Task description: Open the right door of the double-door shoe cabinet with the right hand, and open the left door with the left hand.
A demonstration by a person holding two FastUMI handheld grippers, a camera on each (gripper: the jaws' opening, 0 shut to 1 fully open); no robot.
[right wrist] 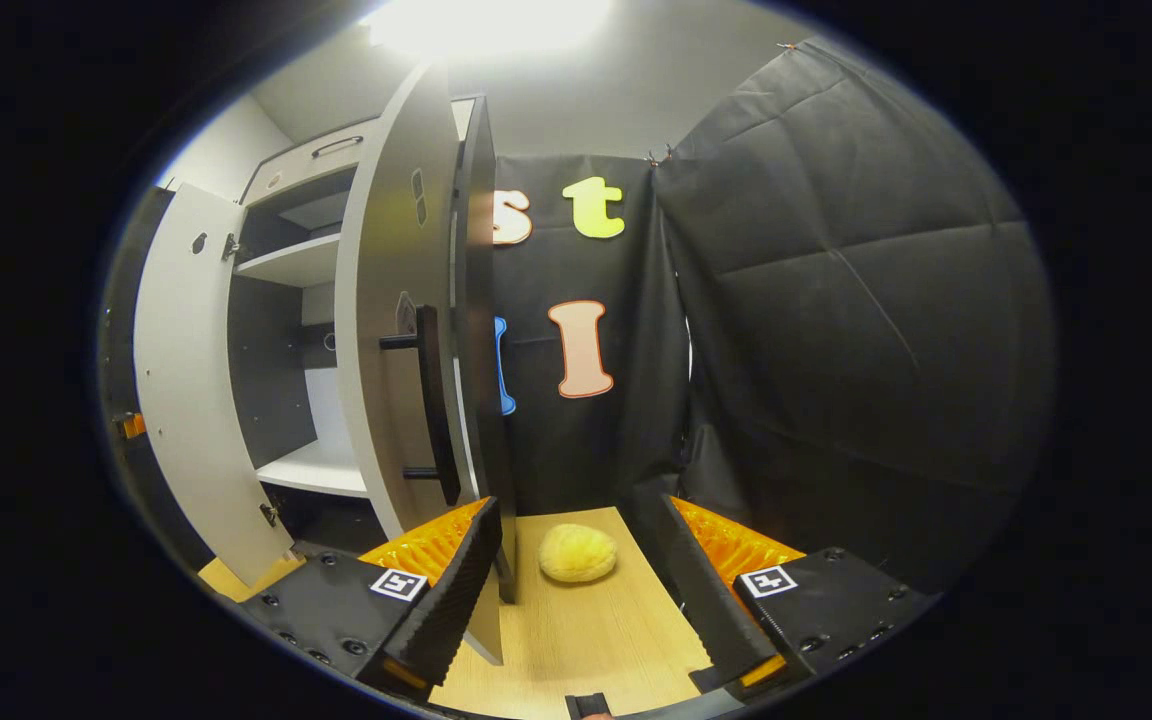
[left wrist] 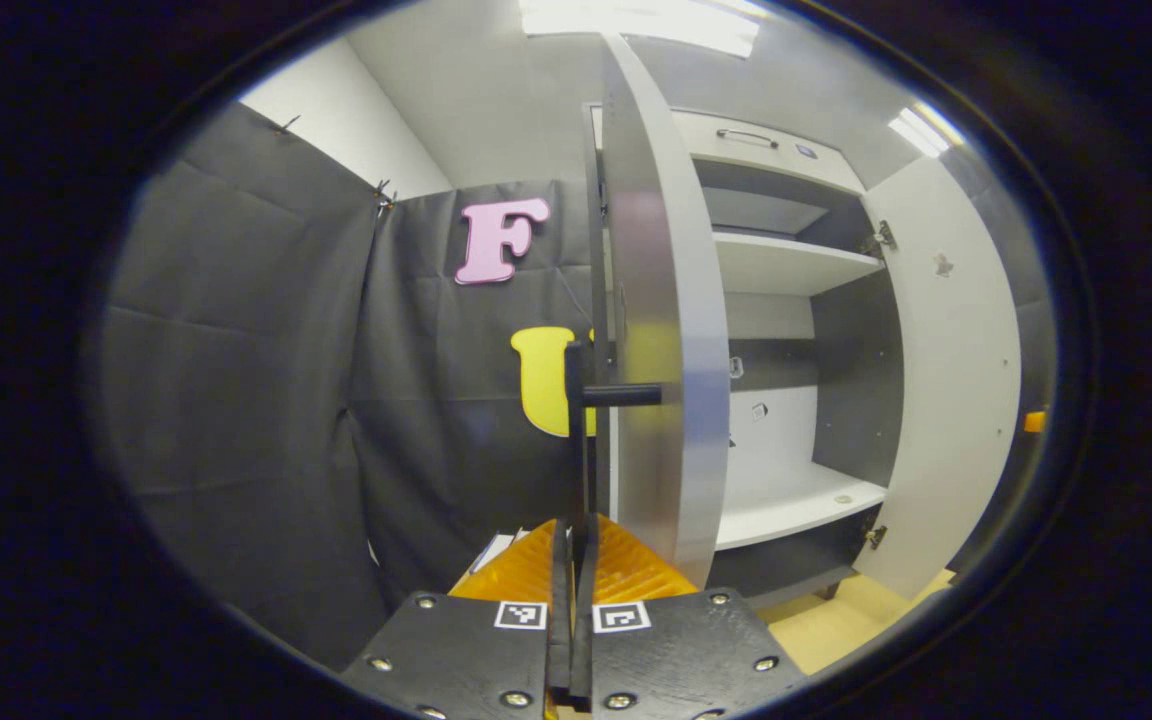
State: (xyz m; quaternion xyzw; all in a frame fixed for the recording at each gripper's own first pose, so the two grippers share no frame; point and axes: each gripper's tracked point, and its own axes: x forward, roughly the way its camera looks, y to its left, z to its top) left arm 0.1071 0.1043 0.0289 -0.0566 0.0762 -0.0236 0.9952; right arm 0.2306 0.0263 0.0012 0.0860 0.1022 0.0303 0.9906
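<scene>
Both doors stand swung out. Your left gripper (left wrist: 572, 600) is clamped on the left door's handle (left wrist: 576, 440), a vertical bar rising straight ahead between its fingers. Your right gripper (right wrist: 576, 600) gapes empty (right door (right wrist: 396, 330) just beside its left finger).

cabinet door (left wrist: 661, 300): smooth satin grey | floor (right wrist: 576, 640): light wood | handle (right wrist: 433, 400): matt black

Shoe cabinet (left wrist: 786, 265), white shelves, dark inner walls. Both doors swung open. Left door (left wrist: 661, 330) seen edge-on, black bar handle (left wrist: 581, 440) upright. Right door (right wrist: 396, 330) open too, black bar handle (right wrist: 431, 400).
</scene>
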